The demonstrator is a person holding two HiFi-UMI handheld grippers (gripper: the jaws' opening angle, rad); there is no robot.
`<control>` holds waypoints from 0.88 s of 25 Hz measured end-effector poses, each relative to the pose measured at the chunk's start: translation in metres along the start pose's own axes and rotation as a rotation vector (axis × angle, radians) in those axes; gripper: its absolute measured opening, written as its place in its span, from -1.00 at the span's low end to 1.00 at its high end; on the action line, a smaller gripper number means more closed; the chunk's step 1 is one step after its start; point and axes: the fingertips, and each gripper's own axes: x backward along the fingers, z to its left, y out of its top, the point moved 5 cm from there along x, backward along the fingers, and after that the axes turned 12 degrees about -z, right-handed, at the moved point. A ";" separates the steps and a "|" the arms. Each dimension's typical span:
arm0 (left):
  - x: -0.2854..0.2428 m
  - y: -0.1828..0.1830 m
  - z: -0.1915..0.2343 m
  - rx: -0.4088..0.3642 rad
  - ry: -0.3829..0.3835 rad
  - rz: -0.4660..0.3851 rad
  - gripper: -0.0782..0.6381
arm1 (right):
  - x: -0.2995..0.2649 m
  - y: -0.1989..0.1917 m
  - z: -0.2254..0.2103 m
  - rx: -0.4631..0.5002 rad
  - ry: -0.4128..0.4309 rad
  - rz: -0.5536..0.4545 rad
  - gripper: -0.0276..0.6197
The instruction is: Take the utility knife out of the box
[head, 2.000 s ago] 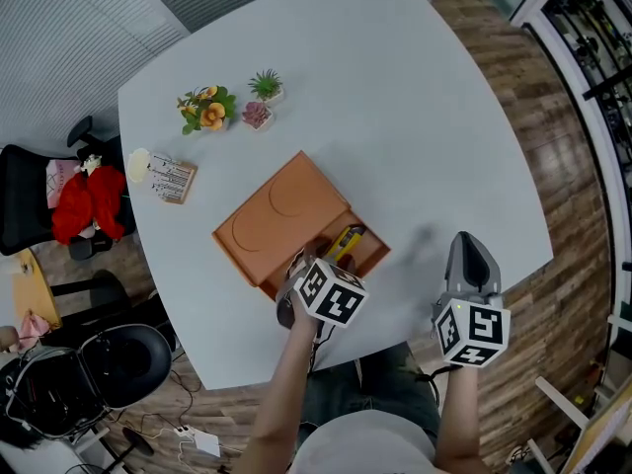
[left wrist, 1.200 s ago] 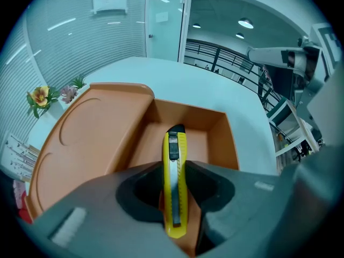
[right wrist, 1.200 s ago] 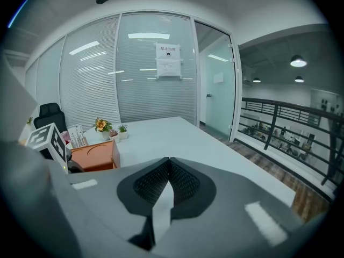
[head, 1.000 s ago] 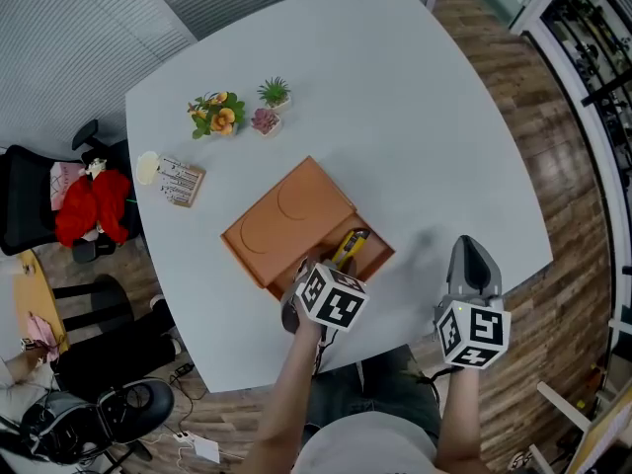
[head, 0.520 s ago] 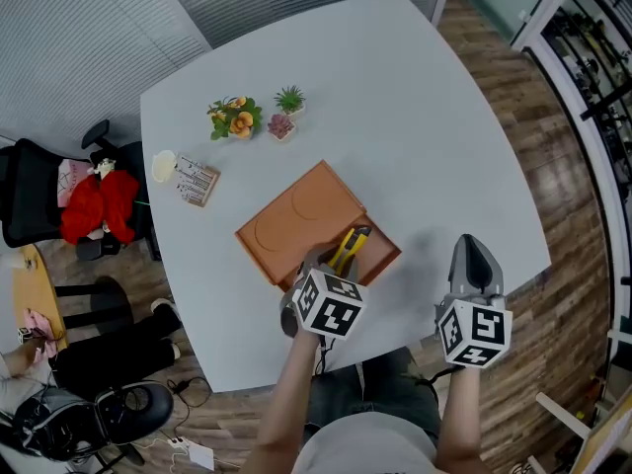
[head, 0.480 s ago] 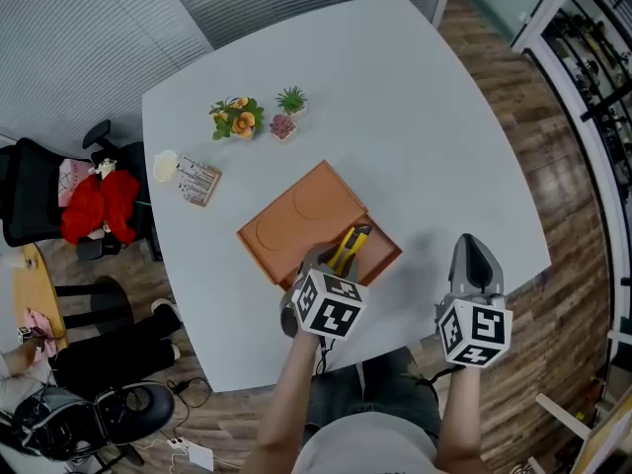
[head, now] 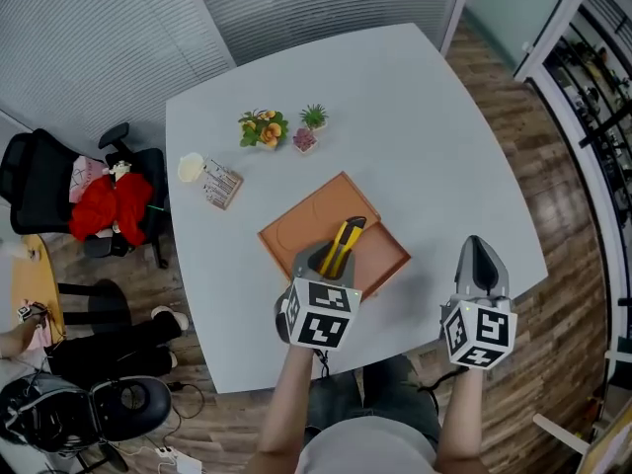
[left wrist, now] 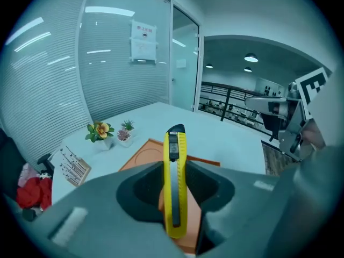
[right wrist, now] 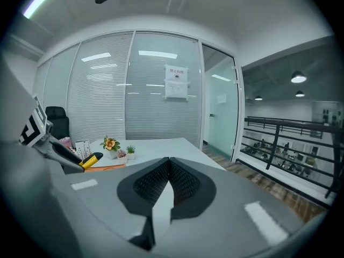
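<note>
We've got the utility knife clamped in L gripper jaws, held over the box. R gripper jaws closed, empty. Next, prob.: carry it clear, set on tabletop.

The left claw was clamped on the yellow utility knife, whose black tip pointed toward 12 o'clock. Behind it the orange box lay on the pale surface. Small potted plants stood at 10 o'clock.
</note>
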 end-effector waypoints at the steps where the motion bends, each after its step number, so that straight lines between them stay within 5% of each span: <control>1: 0.006 0.004 0.003 0.002 0.012 -0.020 -0.42 | 0.001 0.003 0.002 0.003 0.002 -0.008 -0.83; 22: 0.105 0.068 0.036 0.033 0.166 -0.331 -0.42 | 0.021 0.083 0.045 0.052 0.048 -0.211 -0.83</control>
